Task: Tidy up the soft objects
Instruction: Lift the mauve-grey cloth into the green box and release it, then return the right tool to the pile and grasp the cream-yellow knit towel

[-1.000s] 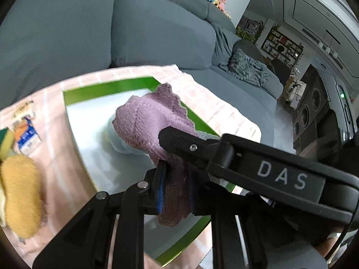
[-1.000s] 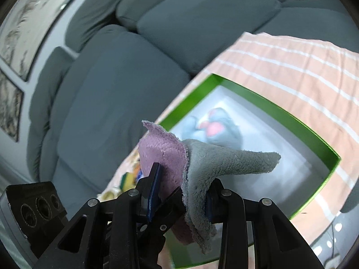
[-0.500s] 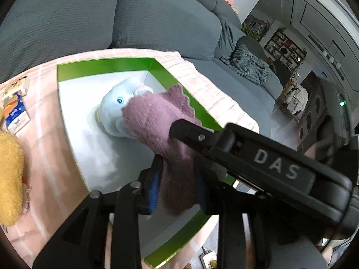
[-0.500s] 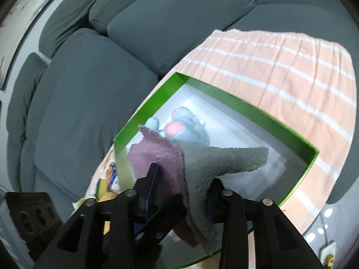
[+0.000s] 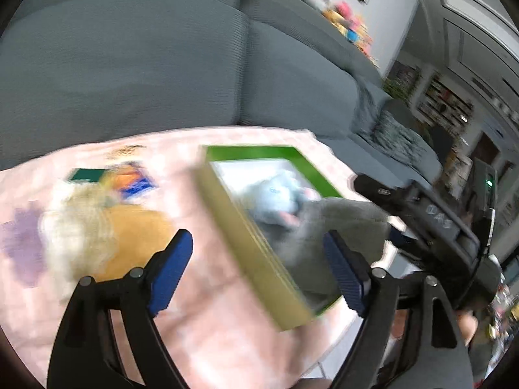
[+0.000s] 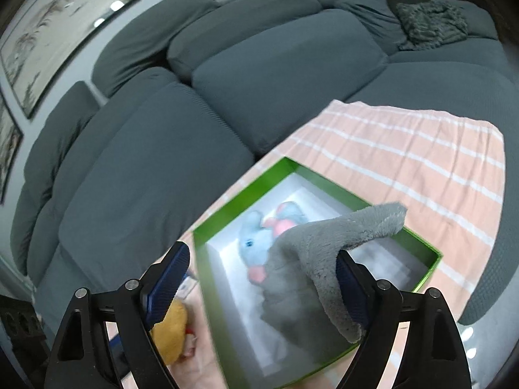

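Release step: my left gripper (image 5: 262,275) and right gripper (image 6: 269,287), jaws just opened wide, drop the fuzzy grey cloth (image 6: 311,259) into the green-rimmed cardboard box (image 6: 246,188); next, fetch another soft item.

Home living room: grey sectional sofa (image 6: 266,74) (framed pictures (image 6: 65,16) above).

Blurred white letters that seem to read DAS on the black gripper (image 5: 434,227) at the right of the left wrist view, print on the orange and blue packet (image 5: 134,183) too smeared to read
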A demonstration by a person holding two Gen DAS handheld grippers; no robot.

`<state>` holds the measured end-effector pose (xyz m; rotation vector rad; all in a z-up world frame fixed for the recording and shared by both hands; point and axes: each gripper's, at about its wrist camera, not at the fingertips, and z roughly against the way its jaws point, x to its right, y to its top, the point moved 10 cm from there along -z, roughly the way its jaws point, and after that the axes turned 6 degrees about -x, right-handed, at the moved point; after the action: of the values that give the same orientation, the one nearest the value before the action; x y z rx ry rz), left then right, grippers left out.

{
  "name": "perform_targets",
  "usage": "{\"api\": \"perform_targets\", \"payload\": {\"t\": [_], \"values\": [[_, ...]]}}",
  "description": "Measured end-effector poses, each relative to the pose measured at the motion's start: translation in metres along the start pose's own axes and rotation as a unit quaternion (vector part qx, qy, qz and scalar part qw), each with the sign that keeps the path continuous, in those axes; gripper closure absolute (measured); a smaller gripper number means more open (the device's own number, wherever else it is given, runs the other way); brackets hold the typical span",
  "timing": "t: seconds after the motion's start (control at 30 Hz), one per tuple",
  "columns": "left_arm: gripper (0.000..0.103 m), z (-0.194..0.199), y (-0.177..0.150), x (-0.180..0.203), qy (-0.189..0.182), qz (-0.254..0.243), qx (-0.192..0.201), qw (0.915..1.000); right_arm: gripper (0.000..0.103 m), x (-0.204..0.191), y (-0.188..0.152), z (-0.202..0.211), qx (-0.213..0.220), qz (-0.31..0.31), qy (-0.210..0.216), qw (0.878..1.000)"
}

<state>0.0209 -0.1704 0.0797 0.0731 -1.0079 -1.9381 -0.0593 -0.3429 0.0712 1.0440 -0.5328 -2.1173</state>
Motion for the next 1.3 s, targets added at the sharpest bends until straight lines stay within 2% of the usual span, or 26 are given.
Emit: {"api": "perform_targets", "payload": {"t": [0.1,0.17,0.27,0.33,0.53,0.67,0.7,0.77,0.83,0.93,1.03,1.07,1.1,1.13,1.17,1.2,1.3], "values": [[0.021,0.027,-0.005,-0.051,0.041,0.036,0.022,0.9983,0.015,-0.016,-0.006,0.000,-0.005,0.020,0.015,1.000],[0.021,0.046,-0.012,-0.091,0.071,0.078,0.036,0.9938,0.015,-0.027,-0.012,0.000,-0.007,0.036,0.019,0.999],[0.021,0.075,-0.032,-0.152,0.111,0.160,0.056,0.9793,0.015,-0.050,-0.020,-0.002,-0.010,0.069,0.023,0.997],[0.021,0.089,-0.052,-0.187,0.117,0.212,0.070,0.9678,0.014,-0.070,-0.028,-0.006,-0.019,0.090,0.039,0.995],[0.021,0.097,-0.096,-0.240,0.155,0.271,0.052,0.9485,0.013,-0.140,-0.066,-0.023,-0.067,0.153,0.099,0.981],[0.021,0.101,-0.101,-0.252,0.165,0.275,0.045,0.9460,0.013,-0.187,-0.097,-0.045,-0.109,0.201,0.119,0.966],[0.021,0.103,-0.103,-0.254,0.164,0.278,0.048,0.9453,0.013,-0.196,-0.105,-0.055,-0.122,0.210,0.116,0.963],[0.021,0.105,-0.104,-0.254,0.156,0.283,0.048,0.9452,0.013,-0.210,-0.123,-0.080,-0.140,0.239,0.075,0.958],[0.021,0.106,-0.105,-0.254,0.152,0.283,0.046,0.9459,0.013,-0.221,-0.138,-0.099,-0.139,0.275,0.049,0.950],[0.021,0.110,-0.104,-0.257,0.160,0.280,0.048,0.9454,0.013,-0.222,-0.161,-0.126,-0.149,0.306,-0.004,0.940],[0.021,0.116,-0.107,-0.260,0.163,0.280,0.050,0.9446,0.013,-0.213,-0.179,-0.146,-0.177,0.308,-0.018,0.935],[0.021,0.117,-0.107,-0.261,0.163,0.280,0.050,0.9446,0.022,-0.209,-0.182,-0.150,-0.183,0.304,-0.024,0.935],[0.021,0.118,-0.108,-0.262,0.163,0.281,0.050,0.9446,0.039,-0.208,-0.183,-0.152,-0.182,0.305,-0.028,0.935],[0.021,0.119,-0.109,-0.264,0.163,0.281,0.050,0.9444,0.048,-0.206,-0.182,-0.153,-0.175,0.308,-0.035,0.935],[0.021,0.120,-0.109,-0.264,0.164,0.282,0.050,0.9440,0.066,-0.206,-0.180,-0.151,-0.168,0.312,-0.034,0.934],[0.021,0.121,-0.109,-0.264,0.164,0.283,0.051,0.9437,0.080,-0.209,-0.179,-0.146,-0.162,0.312,-0.023,0.936],[0.021,0.123,-0.109,-0.264,0.161,0.283,0.053,0.9440,0.082,-0.222,-0.169,-0.118,-0.143,0.304,0.018,0.942]]}}
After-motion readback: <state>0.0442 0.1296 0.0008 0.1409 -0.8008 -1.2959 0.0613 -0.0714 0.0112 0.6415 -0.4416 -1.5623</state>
